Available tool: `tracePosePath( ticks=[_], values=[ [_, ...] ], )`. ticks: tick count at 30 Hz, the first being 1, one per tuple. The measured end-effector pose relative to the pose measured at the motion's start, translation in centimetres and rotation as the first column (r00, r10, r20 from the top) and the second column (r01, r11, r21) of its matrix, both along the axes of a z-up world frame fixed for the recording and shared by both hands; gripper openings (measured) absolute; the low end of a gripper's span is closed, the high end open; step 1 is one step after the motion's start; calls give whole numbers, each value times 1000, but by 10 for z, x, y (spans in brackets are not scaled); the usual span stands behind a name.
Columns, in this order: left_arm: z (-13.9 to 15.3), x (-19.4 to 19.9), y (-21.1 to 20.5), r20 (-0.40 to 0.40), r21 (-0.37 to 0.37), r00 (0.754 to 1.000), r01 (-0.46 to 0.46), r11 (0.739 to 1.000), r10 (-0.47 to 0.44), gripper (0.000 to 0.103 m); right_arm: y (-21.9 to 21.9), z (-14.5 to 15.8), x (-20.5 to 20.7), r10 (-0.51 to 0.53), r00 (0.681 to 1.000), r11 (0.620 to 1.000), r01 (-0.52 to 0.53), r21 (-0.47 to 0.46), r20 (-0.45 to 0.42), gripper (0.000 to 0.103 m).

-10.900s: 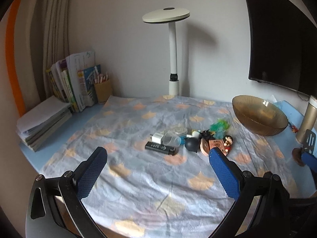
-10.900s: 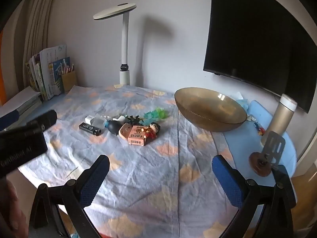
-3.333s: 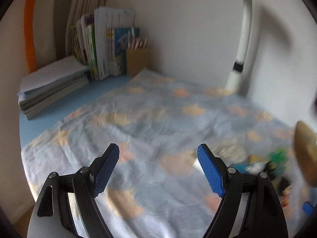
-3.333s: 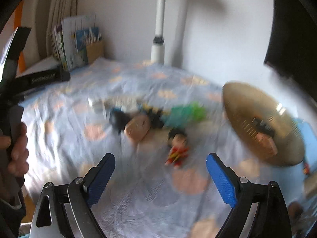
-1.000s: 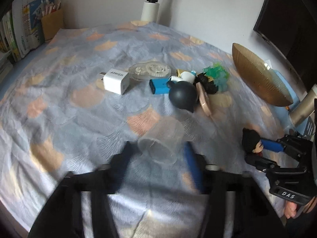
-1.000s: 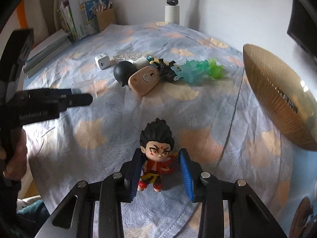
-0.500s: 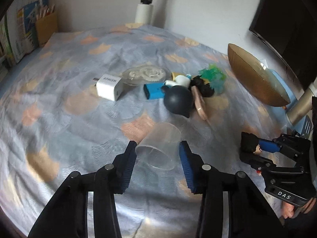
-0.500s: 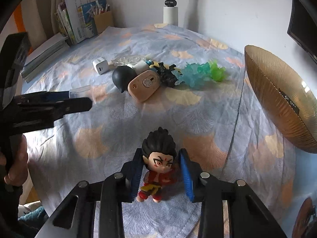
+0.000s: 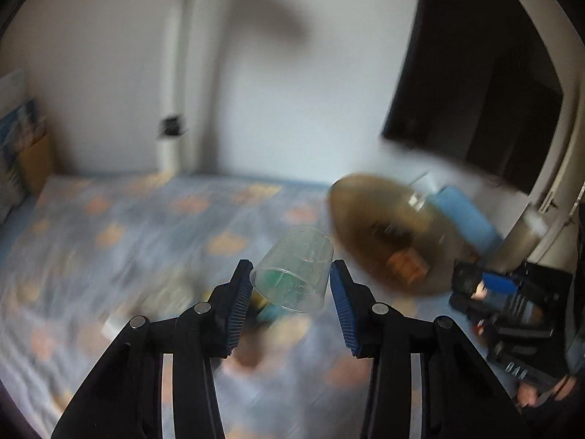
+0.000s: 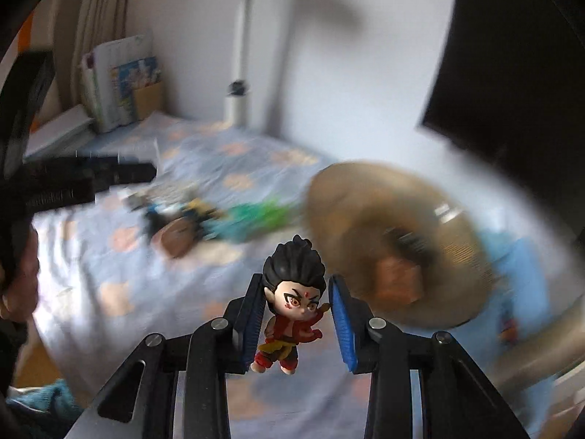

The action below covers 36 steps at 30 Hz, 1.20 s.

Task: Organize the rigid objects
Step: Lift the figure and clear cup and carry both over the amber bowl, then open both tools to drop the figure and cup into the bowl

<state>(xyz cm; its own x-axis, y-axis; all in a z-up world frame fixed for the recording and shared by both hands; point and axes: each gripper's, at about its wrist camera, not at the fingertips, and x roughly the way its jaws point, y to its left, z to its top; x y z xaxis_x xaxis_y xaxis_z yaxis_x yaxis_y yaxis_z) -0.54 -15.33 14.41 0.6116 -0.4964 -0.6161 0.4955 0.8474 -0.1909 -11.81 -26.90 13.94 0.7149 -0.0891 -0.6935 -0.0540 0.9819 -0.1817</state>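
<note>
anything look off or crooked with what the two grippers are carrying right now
Nothing is damaged or spilled. The clear cup rides tilted on its side in the left gripper, mouth toward the camera. The figurine sits upright in the right gripper, pinched at the head with its legs dangling.

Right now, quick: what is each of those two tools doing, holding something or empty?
Left tool: closed on a clear plastic cup, lifted off the table.
Right tool: closed on a small toy figure, also lifted.
</note>
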Motion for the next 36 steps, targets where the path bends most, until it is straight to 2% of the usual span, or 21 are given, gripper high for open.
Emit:
tracePosePath(
  ticks=[2,6,9,15,19,21,22,23,25,29,31,36],
  values=[
    [7,11,-26,12,-3,999,32,999,-32,40,-14,12,6,-29,1000,999,29,-43,12,34],
    [-2,27,-73,-34,-6,994,102,995,-102,40,-40,21,15,-70,997,997,70,-28,16,34],
    [-19,33,-97,-60,17,988,141,990,-139,40,-55,10,25,-85,996,996,85,5,-19,34],
    [-50,36,-112,-128,34,980,155,987,-150,40,-64,-23,41,-98,990,995,100,17,-105,34],
    [-55,37,-120,-130,31,980,158,987,-153,41,-69,-28,48,-97,989,994,102,33,-115,34],
    [-54,38,-121,-125,29,982,143,989,-139,56,-70,-26,50,-93,989,995,97,28,-116,34],
    [-54,39,-120,-130,31,982,139,990,-134,76,-70,-25,51,-102,988,994,105,17,-118,37],
    [-51,39,-115,-131,22,982,139,990,-135,84,-72,-23,51,-122,985,992,123,0,-120,39],
    [-43,36,-94,-104,-10,988,111,994,-112,84,-77,-16,45,-164,981,986,163,-16,-103,44],
    [-26,33,-46,-99,-66,993,53,996,-59,84,-82,9,23,-194,980,980,196,38,-42,53],
    [-17,29,-23,-87,-88,996,21,996,-29,84,-78,20,14,-209,978,977,210,40,-14,54],
    [-1,13,33,-43,-97,997,-71,993,67,84,-40,41,4,-152,988,988,151,31,38,56]
  ],
)
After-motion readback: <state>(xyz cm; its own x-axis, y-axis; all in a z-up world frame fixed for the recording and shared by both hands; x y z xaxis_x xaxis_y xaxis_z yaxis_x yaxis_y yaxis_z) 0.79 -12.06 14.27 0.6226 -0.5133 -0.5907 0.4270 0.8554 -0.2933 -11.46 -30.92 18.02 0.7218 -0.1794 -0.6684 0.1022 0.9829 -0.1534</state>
